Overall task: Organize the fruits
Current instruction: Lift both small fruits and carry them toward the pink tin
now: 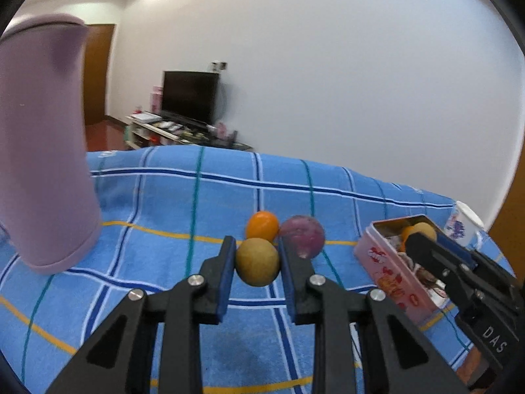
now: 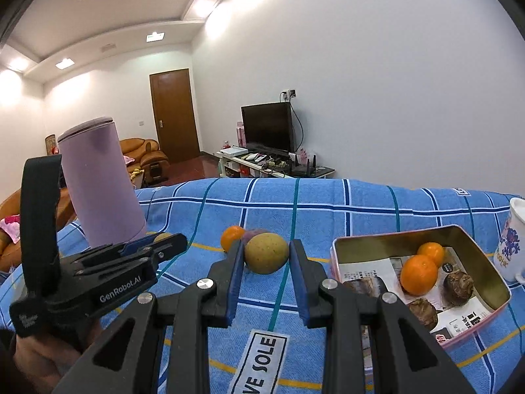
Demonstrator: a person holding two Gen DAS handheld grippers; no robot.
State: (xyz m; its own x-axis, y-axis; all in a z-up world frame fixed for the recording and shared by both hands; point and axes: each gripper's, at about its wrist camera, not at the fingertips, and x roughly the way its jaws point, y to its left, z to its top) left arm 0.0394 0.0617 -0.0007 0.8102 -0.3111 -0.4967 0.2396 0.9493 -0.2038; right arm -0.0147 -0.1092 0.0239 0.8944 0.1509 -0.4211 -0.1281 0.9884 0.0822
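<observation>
In the left wrist view my left gripper is shut on a yellow-green round fruit just above the blue checked cloth. An orange and a purple fruit lie right behind it. In the right wrist view my right gripper is shut on another yellow-green fruit, with an orange and a purple fruit behind it. The pink tin at the right holds two oranges and several brown fruits. The tin also shows in the left wrist view.
A tall lilac cylinder stands on the cloth at the left; it also shows in the right wrist view. A white printed mug stands beside the tin at the far right. The cloth covers the whole surface.
</observation>
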